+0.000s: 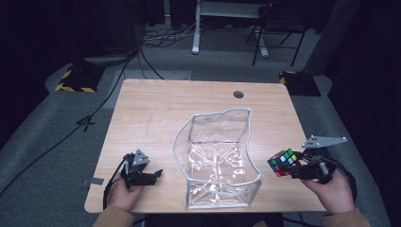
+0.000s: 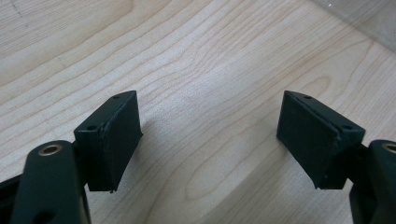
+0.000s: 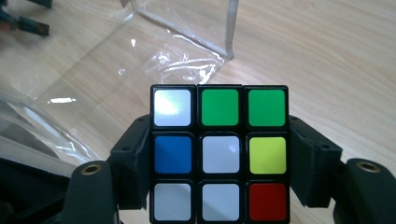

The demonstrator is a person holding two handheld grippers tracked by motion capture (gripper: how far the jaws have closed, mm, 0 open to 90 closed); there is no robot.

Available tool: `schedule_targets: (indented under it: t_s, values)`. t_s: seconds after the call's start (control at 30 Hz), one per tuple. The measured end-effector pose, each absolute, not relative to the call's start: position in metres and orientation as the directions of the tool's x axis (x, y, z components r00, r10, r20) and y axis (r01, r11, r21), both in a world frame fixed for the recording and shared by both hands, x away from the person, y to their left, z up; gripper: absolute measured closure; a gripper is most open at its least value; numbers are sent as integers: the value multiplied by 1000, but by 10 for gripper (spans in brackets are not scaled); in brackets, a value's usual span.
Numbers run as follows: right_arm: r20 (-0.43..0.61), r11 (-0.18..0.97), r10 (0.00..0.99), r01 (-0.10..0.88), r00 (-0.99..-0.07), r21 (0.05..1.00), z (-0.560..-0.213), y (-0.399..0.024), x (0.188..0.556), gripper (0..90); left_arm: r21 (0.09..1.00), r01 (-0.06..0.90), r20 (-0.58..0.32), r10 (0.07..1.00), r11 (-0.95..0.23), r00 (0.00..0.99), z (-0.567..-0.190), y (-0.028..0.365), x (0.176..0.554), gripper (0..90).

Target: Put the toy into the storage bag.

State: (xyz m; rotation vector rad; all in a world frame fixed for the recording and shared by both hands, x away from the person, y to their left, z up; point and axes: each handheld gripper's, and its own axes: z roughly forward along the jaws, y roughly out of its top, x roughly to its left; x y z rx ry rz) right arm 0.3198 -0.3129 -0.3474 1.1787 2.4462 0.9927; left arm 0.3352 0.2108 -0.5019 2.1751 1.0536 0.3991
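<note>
Two tongs: the right tongs (image 1: 295,170) grip the cube (image 1: 284,162) above the counter's (image 1: 156,101) right edge; the left tongs (image 1: 150,176) gape empty near the front-left corner. Carry it level over the bag's (image 1: 217,156) mouth, clearing its rim

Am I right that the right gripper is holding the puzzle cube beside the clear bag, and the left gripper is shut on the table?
Not quite. The left gripper is open, its jaws wide apart over bare table, as the left gripper view shows. The rest holds: the right gripper grips the puzzle cube beside the clear bag.
</note>
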Motion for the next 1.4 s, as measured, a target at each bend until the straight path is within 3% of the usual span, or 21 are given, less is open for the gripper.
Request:
schedule_targets:
  t_s: [0.67, 1.4]
  values:
    - [8, 456, 728, 494, -685, 740, -298, -304, 326, 341, 689, 583, -34, 785, -430, 619, -503, 210, 334, 220]
    - [-69, 537, 641, 382, -765, 752, -248, -259, 356, 341, 691, 583, -23, 793, -427, 609, -502, 210, 333, 219]
